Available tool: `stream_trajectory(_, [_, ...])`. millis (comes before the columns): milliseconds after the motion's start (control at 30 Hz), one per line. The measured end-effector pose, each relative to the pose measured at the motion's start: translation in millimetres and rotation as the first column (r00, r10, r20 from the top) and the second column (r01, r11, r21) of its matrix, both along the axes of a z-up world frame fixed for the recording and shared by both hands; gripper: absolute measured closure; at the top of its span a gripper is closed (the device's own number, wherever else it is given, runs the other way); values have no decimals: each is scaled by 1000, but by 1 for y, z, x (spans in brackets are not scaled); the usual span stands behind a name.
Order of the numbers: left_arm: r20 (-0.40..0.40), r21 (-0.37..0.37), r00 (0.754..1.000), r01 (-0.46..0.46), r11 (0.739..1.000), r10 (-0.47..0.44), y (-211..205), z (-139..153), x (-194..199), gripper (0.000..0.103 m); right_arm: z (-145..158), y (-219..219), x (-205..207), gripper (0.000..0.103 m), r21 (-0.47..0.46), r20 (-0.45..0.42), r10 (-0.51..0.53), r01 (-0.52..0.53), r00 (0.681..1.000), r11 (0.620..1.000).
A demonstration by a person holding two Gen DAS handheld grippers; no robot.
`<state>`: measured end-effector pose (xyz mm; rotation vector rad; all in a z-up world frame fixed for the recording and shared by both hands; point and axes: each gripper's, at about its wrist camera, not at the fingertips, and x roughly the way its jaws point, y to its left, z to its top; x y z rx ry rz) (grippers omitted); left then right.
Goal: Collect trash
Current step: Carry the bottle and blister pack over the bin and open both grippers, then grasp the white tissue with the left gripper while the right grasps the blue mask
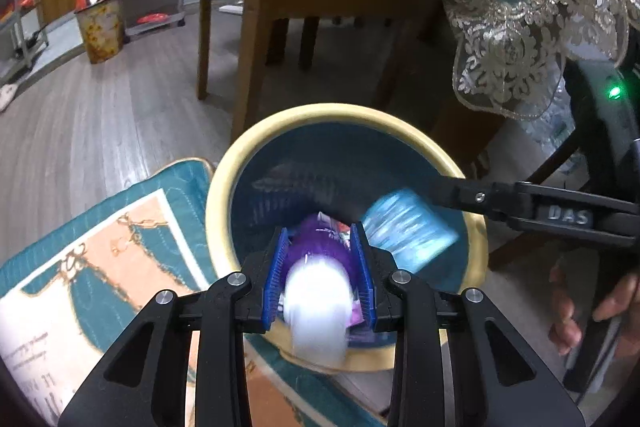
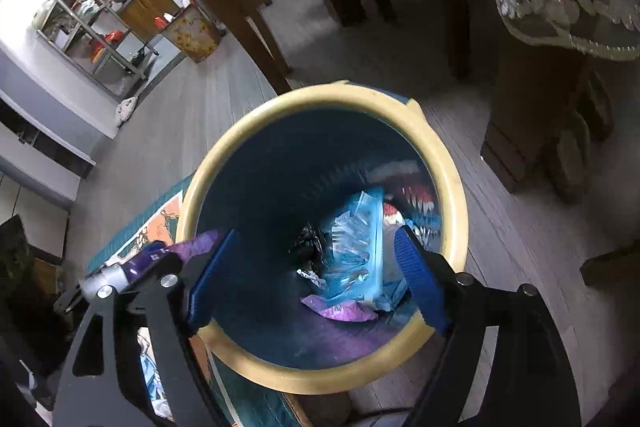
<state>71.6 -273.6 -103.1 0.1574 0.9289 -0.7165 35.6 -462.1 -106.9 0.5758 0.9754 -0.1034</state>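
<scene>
One "DAS" on right gripper (image 1: 452, 193)

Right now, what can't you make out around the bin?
- Purple pouch in the left gripper: motion-blurred in left view, label unreadable.
- Light blue packet: blurred in left view.
- Bin bottom: dark, buried under wrappers in right view.
- Right gripper: jaws apart, holding nothing.

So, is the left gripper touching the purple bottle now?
Touching. In the left wrist view the left gripper has both blue pads pressed against the sides of the purple bottle, holding it over the trash bin.
</scene>
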Motion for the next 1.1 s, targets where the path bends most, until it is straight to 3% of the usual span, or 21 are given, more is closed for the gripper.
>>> stream_trajectory(100, [-4,2,1000,9,1000,-9,0,-2,1,68,4,-1,3,24,-29,3,5,-5,1000,1000])
stream_trajectory(167, [4,9,1000,2,1000,-2,3,-1,1,54,5,-3,3,24,-34,7,-7,7,1000,999])
stream_trajectory(233, [15,7,1000,-8,1000,8,9,3,1,47,7,-4,4,24,-32,10,-12,12,1000,999])
stream_trajectory(467, [46,-13,997,-64,998,65,45,26,-1,44,16,5,5,23,-31,25,3,-2,1000,1000])
stream_trajectory(633, [84,28,992,-99,995,96,85,40,-13,41,27,26,10,20,-29,33,34,-33,999,999])
stream_trajectory(900, [126,64,966,-236,970,226,177,64,-31,30,41,103,24,19,-81,28,196,-193,980,978])
stream_trajectory(1100, [135,52,927,-358,932,349,256,69,-49,24,47,187,24,19,-115,9,371,-368,929,923])
